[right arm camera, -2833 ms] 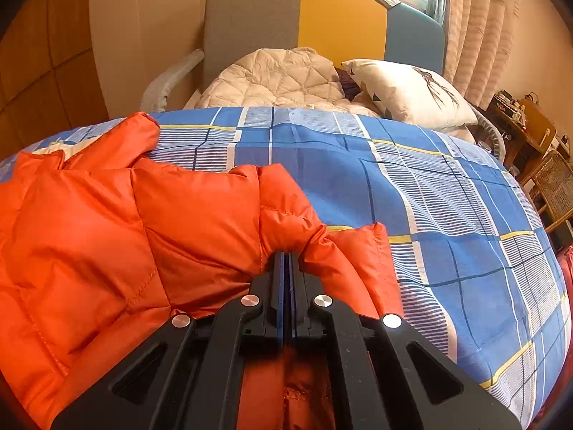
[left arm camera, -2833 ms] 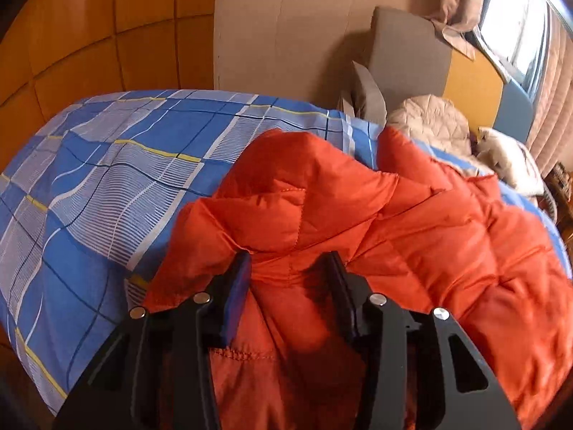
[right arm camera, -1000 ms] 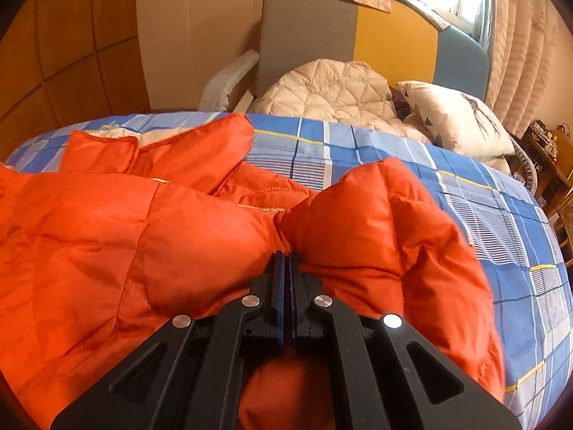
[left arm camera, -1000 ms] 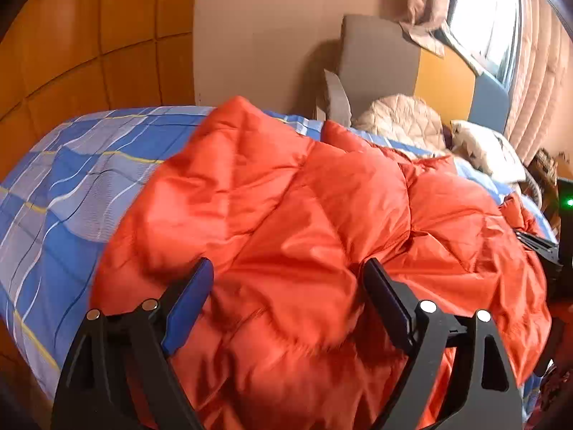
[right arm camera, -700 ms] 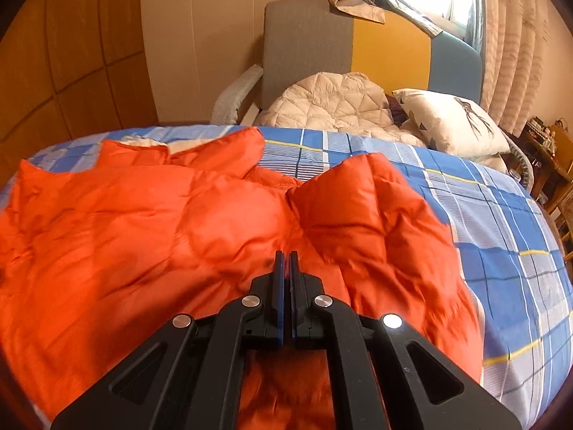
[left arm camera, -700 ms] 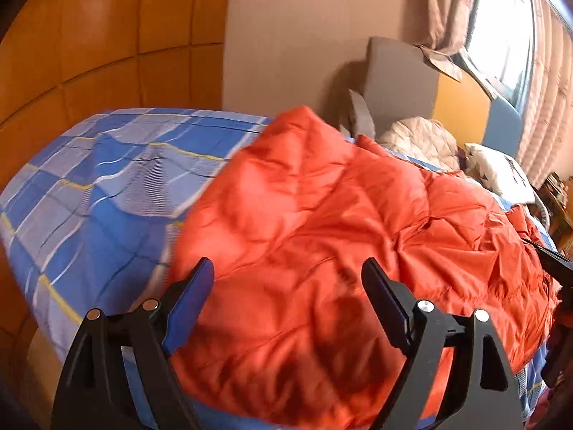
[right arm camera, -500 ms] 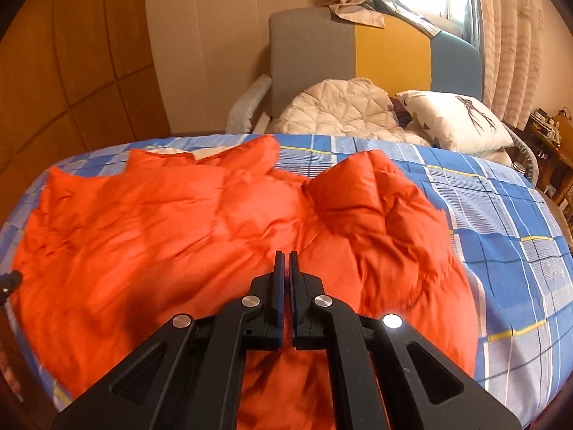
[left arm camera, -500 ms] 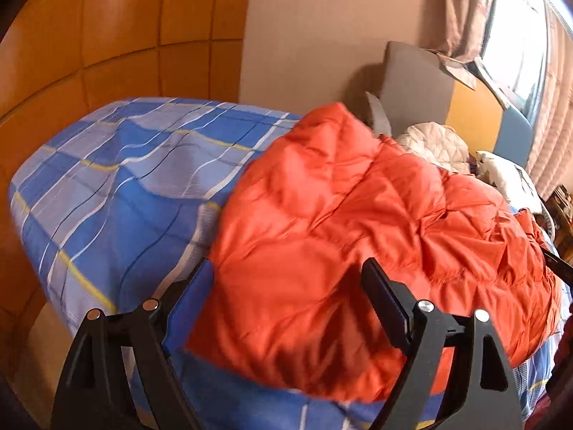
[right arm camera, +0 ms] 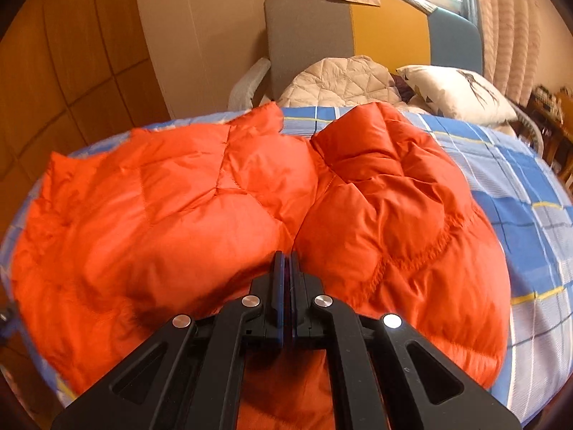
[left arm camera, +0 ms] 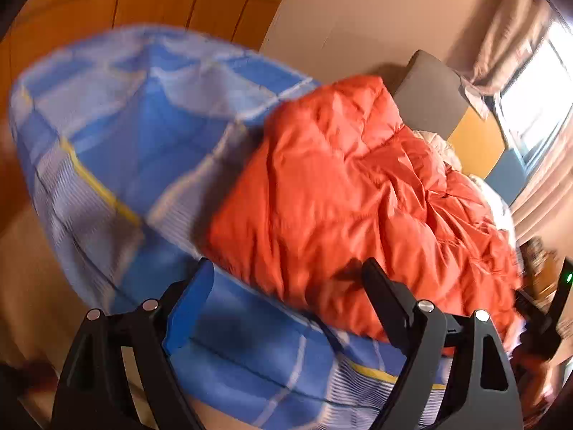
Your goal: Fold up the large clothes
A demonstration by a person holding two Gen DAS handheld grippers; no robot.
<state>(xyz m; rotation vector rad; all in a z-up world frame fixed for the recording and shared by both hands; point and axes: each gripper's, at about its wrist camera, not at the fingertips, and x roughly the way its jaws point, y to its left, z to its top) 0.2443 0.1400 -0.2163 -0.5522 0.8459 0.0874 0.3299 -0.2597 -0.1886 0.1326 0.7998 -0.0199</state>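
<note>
My left tool [left arm camera: 286,286] was wide open w/ nothing in it, above the bed [left arm camera: 143,150]; my right tool [right arm camera: 285,263] was pinched tight on the orange jacket [right arm camera: 200,208], spread flat on the bed; best to grab the near-left hem, fold slow & even.

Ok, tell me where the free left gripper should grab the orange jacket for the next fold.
Probably the orange jacket at its near lower corner, the edge closest to the open left gripper. That hem lies flat on the blue plaid bedspread with bare bed beside it, so come in low from the bed's near edge. The right gripper is clamped on the other side.
</note>
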